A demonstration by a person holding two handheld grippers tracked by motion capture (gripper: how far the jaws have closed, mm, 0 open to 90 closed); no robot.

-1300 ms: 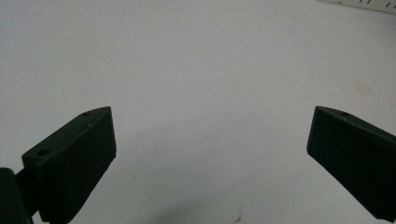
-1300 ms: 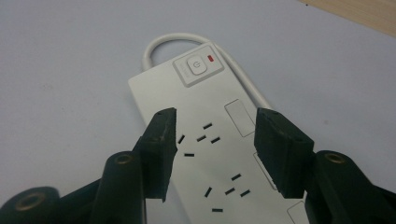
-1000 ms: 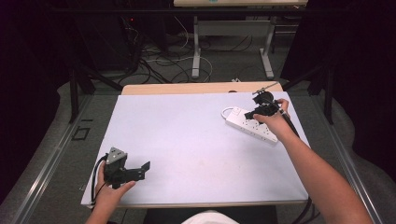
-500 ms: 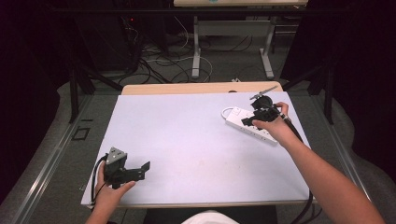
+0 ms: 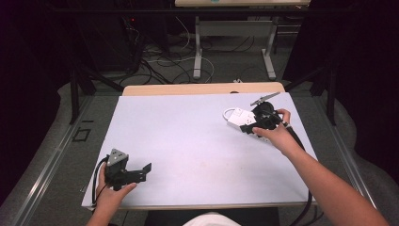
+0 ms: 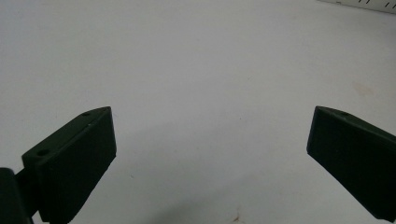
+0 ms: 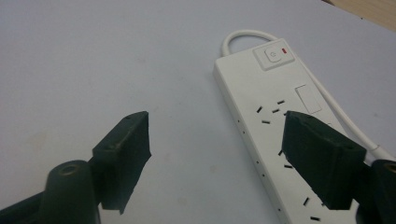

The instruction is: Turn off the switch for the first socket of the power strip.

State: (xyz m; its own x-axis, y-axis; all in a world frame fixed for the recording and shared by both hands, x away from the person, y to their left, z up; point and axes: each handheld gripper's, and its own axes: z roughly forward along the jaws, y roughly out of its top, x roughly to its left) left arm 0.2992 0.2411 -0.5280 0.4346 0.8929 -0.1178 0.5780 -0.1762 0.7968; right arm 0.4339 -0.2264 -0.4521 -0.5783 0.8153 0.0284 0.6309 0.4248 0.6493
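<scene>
- Right gripper (image 7: 215, 149): jaws spread wide, nothing between them; one jaw over bare table, the other over the power strip (image 7: 275, 126).
- From the high view, right gripper (image 5: 250, 126) sits low at the strip (image 5: 237, 117), far right of the table, right hand (image 5: 273, 132) wrapped round it.
- Strip: white, lies flat, angled across the table's far-right part. Switch (image 7: 274, 56) with a red mark at its end; white cord (image 7: 327, 102) loops out of that end and runs back along the strip's side.
- Left gripper (image 6: 210, 149): jaws wide apart, holding nothing, bare table below.
- High view puts left gripper (image 5: 141, 172) at the near-left corner, held in the left hand (image 5: 110, 190), grey plate (image 5: 117, 157) on top, well apart from the strip.
- Table (image 5: 188, 136): pale tabletop, wooden edge along the far side.
- Beyond: floor with loose cables (image 5: 160, 61) and the legs of another table (image 5: 197, 47).
</scene>
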